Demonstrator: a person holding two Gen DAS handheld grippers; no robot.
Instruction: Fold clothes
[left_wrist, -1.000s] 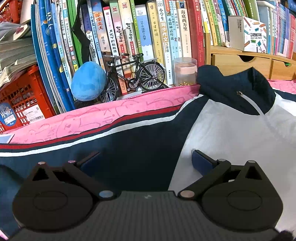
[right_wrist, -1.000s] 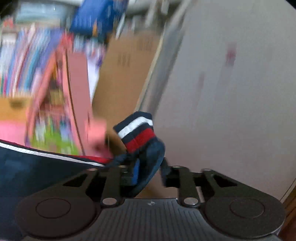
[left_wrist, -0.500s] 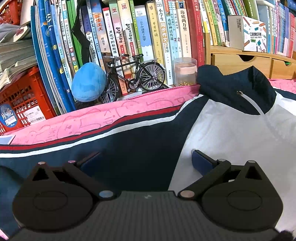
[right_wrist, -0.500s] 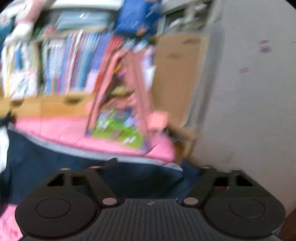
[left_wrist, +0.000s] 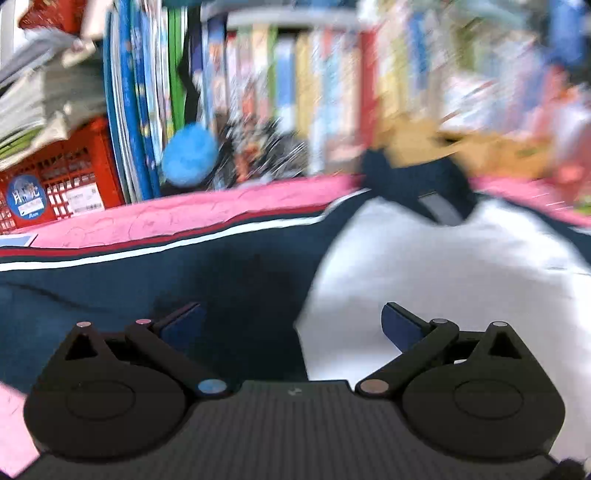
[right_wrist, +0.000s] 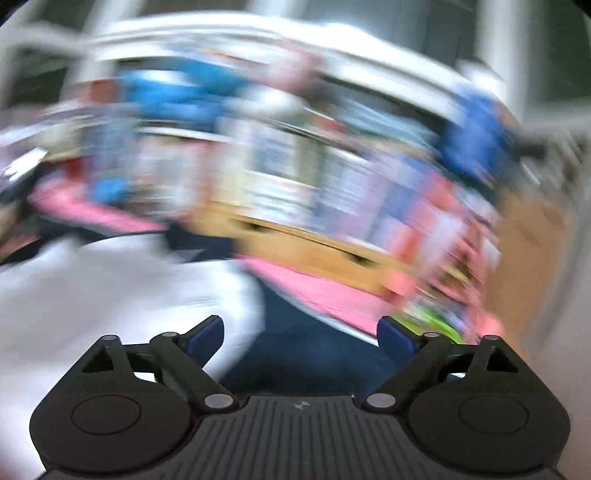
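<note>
Pink quilted cover (left_wrist: 229, 206) under smooth navy-and-white jacket (left_wrist: 424, 266).

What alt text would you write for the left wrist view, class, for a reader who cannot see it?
An open left gripper hovers over a navy and white jacket spread on a pink cloth, holding nothing. Behind it, motion-blurred, stand a row of books, a red crate and a blue plush ball.
</note>
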